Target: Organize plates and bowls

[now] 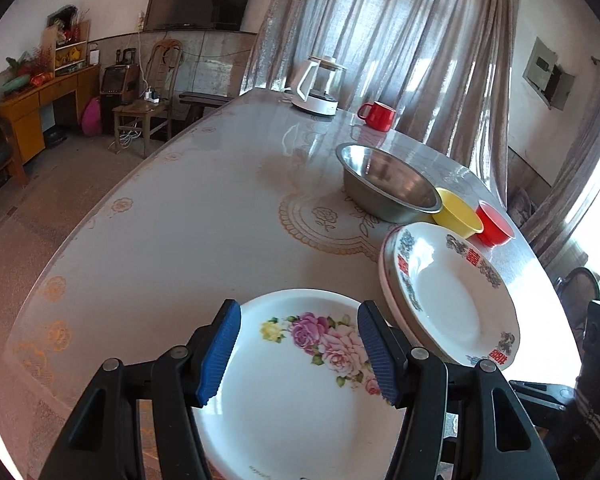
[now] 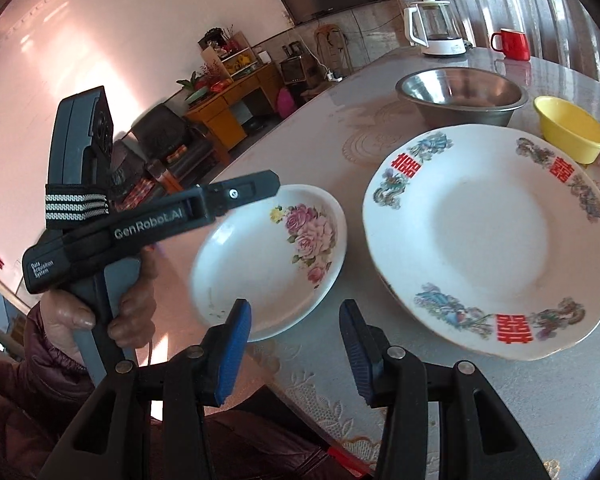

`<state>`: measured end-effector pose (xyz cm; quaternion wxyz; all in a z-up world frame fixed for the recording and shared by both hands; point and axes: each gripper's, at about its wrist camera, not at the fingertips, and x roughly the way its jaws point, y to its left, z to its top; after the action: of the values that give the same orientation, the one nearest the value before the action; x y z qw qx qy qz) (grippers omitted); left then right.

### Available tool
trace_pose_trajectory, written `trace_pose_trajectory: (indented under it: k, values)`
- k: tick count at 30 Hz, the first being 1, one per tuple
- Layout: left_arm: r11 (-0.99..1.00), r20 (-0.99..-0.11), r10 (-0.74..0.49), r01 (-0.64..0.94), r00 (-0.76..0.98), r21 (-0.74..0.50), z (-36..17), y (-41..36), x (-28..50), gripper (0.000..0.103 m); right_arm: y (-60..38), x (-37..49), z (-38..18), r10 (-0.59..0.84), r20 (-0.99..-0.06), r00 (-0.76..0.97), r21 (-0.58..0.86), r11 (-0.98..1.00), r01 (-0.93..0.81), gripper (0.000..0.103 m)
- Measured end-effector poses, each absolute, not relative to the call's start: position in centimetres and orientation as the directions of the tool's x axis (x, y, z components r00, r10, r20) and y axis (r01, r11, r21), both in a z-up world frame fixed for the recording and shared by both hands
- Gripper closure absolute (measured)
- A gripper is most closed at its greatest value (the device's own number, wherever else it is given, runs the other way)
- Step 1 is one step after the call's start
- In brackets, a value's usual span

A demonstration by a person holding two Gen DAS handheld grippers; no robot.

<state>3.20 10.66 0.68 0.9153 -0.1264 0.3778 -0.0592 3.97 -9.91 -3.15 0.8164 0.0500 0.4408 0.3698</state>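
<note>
Left gripper (image 1: 298, 354) half open, empty, hovers over small white rose-printed plate (image 1: 300, 380) at near table edge. Right gripper (image 2: 296, 354) partly open, empty. Pinch rim squarely, lift onto large dragon-patterned plates (image 2: 490, 244) at right.

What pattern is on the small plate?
Pink roses with one yellow flower on white small plate; clearest in the right wrist view.

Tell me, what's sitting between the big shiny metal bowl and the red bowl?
A yellow bowl sits between the metal bowl and the red bowl. The left wrist view shows it best.
</note>
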Motion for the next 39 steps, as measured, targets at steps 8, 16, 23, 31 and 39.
trace_pose_trajectory:
  k: [8, 16, 23, 31, 39]
  values:
    - [0.944, -0.687, -0.194, -0.059, 0.7, -0.326, -1.1, 15.1, 2.1, 0.047, -9.1, 4.6, -4.6, 0.645, -0.698, 0.312, 0.436, 0.728, -0.529, 0.057]
    - [0.952, -0.716, -0.233, 0.003, 0.658, -0.307, -3.4, 14.2, 1.5, 0.058, -7.9, 5.6, -5.4, 0.648, -0.698, 0.305, 0.437, 0.722, -0.536, 0.057]
    - [0.945, -0.703, -0.261, 0.025, 0.662, -0.326, -4.2, 13.4, 1.8, 0.062, -6.9, 6.0, -5.5, 0.628, -0.703, 0.334, 0.388, 0.733, -0.559, 0.054]
    - [0.913, -0.648, -0.336, 0.069, 0.683, -0.402, -3.6, 14.0, 1.3, 0.063, -6.6, 5.8, -5.2, 0.58, -0.72, 0.382, 0.331, 0.77, -0.546, 0.056]
    - [0.893, -0.59, -0.375, 0.107, 0.715, -0.437, -2.4, 14.5, 0.6, 0.063, -7.1, 4.3, -3.9, 0.571, -0.7, 0.43, 0.296, 0.779, -0.552, 0.06]
